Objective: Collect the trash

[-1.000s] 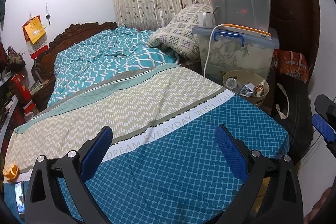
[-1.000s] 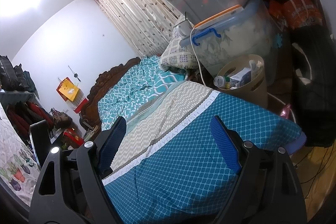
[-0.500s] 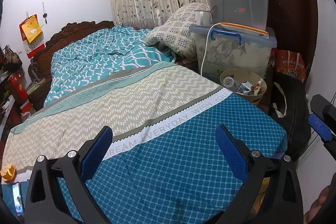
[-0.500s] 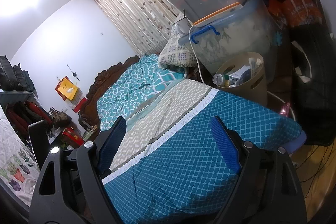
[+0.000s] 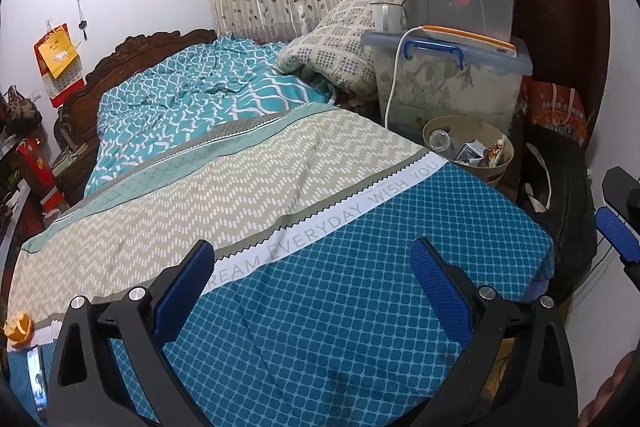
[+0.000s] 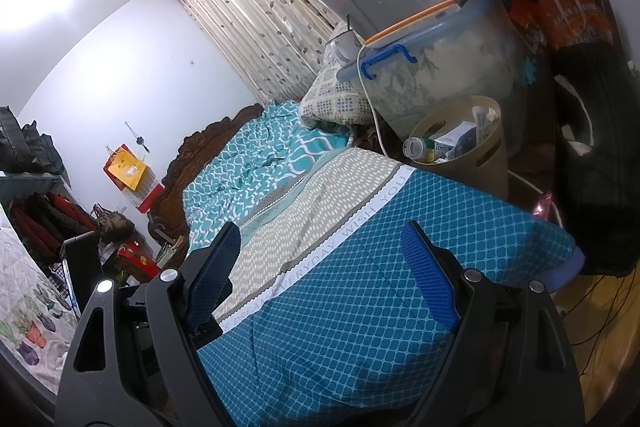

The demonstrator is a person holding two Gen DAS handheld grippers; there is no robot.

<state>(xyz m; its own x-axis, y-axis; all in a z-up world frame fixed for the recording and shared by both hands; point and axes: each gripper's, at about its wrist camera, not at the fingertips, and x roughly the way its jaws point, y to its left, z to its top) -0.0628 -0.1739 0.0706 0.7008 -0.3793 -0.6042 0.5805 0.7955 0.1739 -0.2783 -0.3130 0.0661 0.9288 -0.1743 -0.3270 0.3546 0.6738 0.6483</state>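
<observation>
Left gripper (image 5: 310, 279) jaws spread wide, nothing between the blue pads, hovering over the teal-checked end of the patterned bedspread (image 5: 320, 307). Right gripper (image 6: 320, 259) same: wide apart, holding nothing, above the same teal section.

Orange peel piece (image 5: 18, 327) sits on the bedspread's near-left edge, well left of the left gripper, just beside a dark phone (image 5: 36, 371) lying flat.

Round beige plastic waste bin (image 5: 468, 151) stands on the floor against the bed's far-right side, ahead-right of both grippers, below the stacked clear storage tubs (image 5: 448, 75). Already holds a clear bottle and crumpled wrappers.

Room: bed surface between grippers and bin is flat and open. Right side is tight, with a black bag (image 5: 560, 195) and tubs crowding the bin.

Peel: small, curled, bright orange.
</observation>
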